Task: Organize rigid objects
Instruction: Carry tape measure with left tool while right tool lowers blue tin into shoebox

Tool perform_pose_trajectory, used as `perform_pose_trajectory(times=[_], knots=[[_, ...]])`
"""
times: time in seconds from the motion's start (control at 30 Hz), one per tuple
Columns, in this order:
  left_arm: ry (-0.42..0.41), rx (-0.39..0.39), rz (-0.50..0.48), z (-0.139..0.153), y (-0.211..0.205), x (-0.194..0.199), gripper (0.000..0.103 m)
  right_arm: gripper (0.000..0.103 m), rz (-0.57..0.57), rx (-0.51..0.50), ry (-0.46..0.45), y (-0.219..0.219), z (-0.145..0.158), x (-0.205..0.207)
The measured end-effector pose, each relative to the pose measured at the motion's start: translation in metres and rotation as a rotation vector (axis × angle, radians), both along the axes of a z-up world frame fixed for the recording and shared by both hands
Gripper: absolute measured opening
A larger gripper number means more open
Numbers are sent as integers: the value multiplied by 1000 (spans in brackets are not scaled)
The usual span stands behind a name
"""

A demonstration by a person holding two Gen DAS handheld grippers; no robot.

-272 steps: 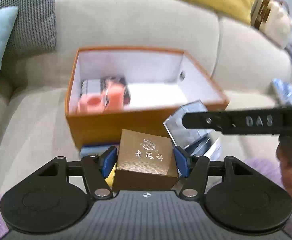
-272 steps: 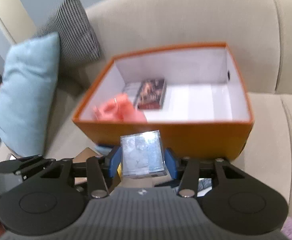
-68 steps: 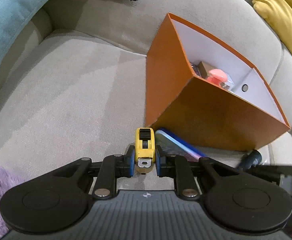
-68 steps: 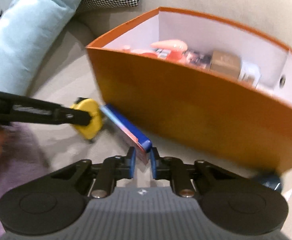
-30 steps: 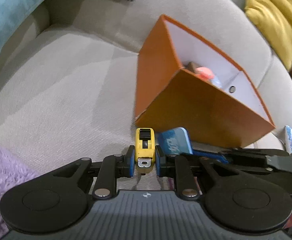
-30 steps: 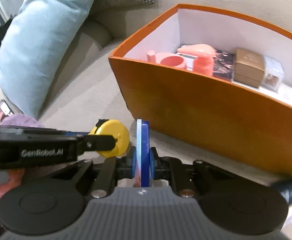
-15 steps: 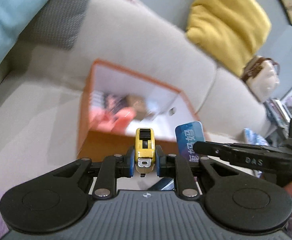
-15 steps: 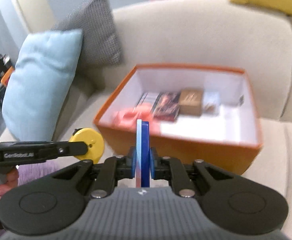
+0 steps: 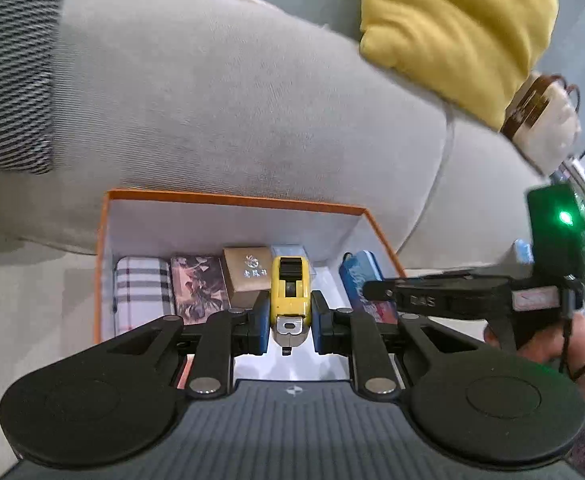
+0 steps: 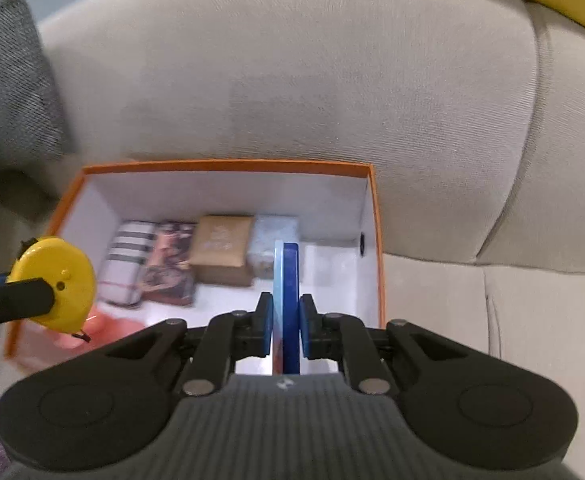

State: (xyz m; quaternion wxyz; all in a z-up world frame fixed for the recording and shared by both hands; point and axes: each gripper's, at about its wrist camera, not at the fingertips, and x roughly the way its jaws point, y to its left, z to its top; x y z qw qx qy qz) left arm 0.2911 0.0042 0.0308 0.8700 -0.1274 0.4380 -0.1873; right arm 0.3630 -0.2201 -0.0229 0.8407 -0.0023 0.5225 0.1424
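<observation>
My left gripper is shut on a yellow tape measure, held above the open orange box on the beige sofa. In the right wrist view the same tape measure hangs over the box's left side. My right gripper is shut on a thin blue box held on edge over the orange box; the blue box also shows in the left wrist view. Along the back wall inside lie a plaid case, a dark printed box, a gold box and a clear box.
Something pink lies at the box's near left. A yellow cushion and a houndstooth cushion lean on the sofa back. A handbag sits at the far right. A person's hand holds the right gripper.
Both grippers rose and swung from the box's front to above its opening, each keeping its object. The box now lies below both, its contents in plain view.
</observation>
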Motion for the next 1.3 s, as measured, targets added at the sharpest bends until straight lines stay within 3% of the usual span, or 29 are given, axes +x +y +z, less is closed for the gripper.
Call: perform_pose_trajectory(times=[0.13,0.3,0.63,0.93,1.03,1.13,1.3], knots=[[22,18,-20,-13,-8,19,21,13,-19,-38,53,8,-27,32],[30,35,-38,-23,-13,31,21,13,20,-155,39,26,-46,48],[51,38,-56,-36,-16,39,21,14,30,-171,75,29,-57,69],[53,32,-61,-37,-13,39,21,15,228,-238,34,31,-41,60],[63,29,-72,-37,-15,38,21,15,344,-246,76,34,-41,51],[72,40,-76,-37,-18,37,21,14,497,-324,109,47,-52,37],[77,61,-94,-39,-23,37,21,3,662,-454,178,59,-77,23]])
